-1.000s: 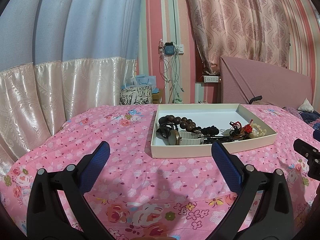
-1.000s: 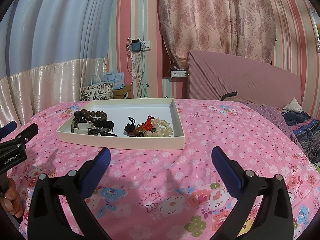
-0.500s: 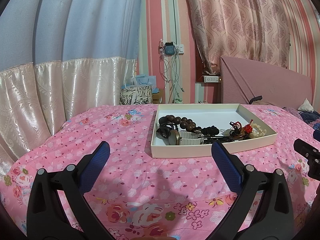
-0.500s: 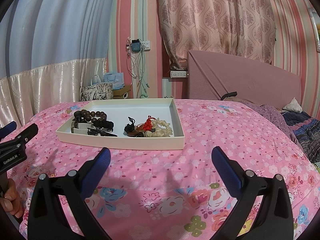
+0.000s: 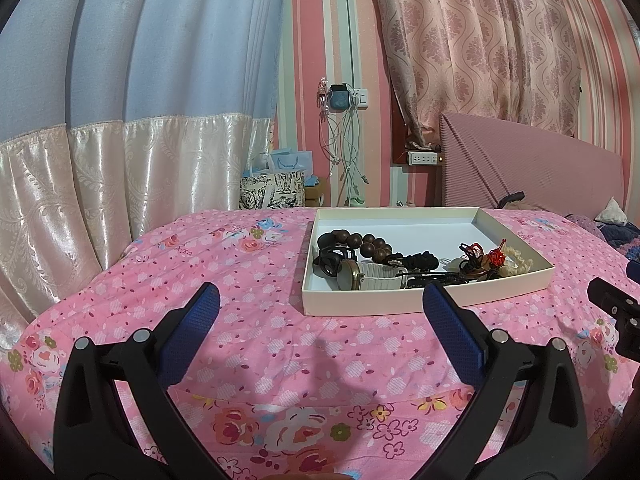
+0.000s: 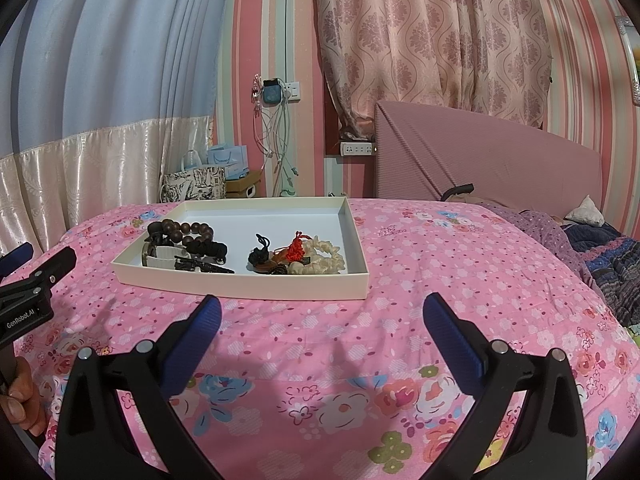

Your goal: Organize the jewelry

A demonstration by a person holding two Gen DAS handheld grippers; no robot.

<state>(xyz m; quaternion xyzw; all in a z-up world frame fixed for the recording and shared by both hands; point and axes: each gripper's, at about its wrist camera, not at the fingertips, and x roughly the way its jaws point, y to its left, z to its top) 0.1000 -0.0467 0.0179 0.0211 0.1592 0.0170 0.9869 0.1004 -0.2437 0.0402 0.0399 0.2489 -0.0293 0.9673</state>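
Shallow cream cardboard tray [image 5: 424, 304] [image 6: 240, 286]: lies flat on the bed with the pink floral bedspread [image 5: 248, 280] [image 6: 460, 264], ahead of both tools; holds all the jewelry listed below.

Dark brown wooden bead bracelet [image 5: 360, 242] [image 6: 188, 229]: left part of the tray, toward the rear; black braided cord bracelet [image 5: 420, 260] [image 6: 210, 249] just beside it.

Round-faced wristwatch with white strap [image 5: 370, 279] [image 6: 162, 254]: front left corner of the tray, close to the near wall.

Red knotted tassel charm [image 5: 497, 256] [image 6: 297, 249]: right part of the tray, lying against the cream shell-bead bracelet [image 5: 518, 266] [image 6: 324, 258]; black cord knot [image 6: 259, 255] just left of them.

Left tool [image 5: 320, 330]: blue-padded jaws spread wide, nothing between them; held low over the bedspread, short of the tray's near left corner; a hand [image 6: 22, 400] grips its handle.

Right tool [image 6: 322, 330]: jaws likewise spread wide and empty; over the bedspread, short of the tray's near right corner.
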